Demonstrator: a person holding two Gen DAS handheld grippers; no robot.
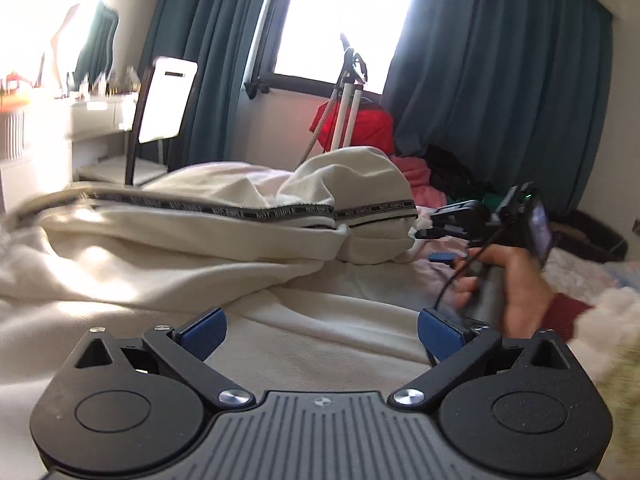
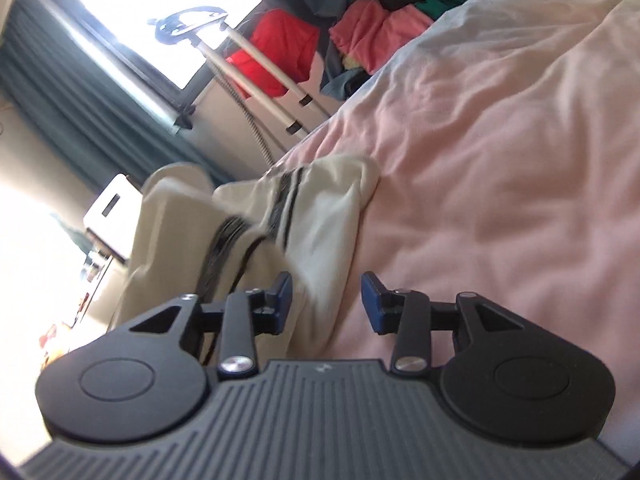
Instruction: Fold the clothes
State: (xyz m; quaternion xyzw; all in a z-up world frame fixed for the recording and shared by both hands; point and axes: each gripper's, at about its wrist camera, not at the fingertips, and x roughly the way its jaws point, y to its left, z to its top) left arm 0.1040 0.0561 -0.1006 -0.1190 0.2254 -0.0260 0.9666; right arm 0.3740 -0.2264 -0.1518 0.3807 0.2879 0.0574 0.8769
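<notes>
A cream garment (image 1: 224, 236) with a black lettered stripe lies bunched across the bed. My left gripper (image 1: 322, 334) is open and empty, low over the cream cloth in front. In the left wrist view my right gripper (image 1: 434, 226) is held by a hand at the garment's right end. In the right wrist view the right gripper (image 2: 326, 306) is open, with the garment's striped end (image 2: 316, 220) just ahead of its left finger and nothing between the pads.
A pink bedsheet (image 2: 500, 160) covers the bed. A pile of red, pink, black and green clothes (image 1: 404, 160) sits by the blue curtains (image 1: 500, 80). A garment steamer stand (image 1: 348, 92) is under the window. A chair (image 1: 160, 108) and white dresser stand left.
</notes>
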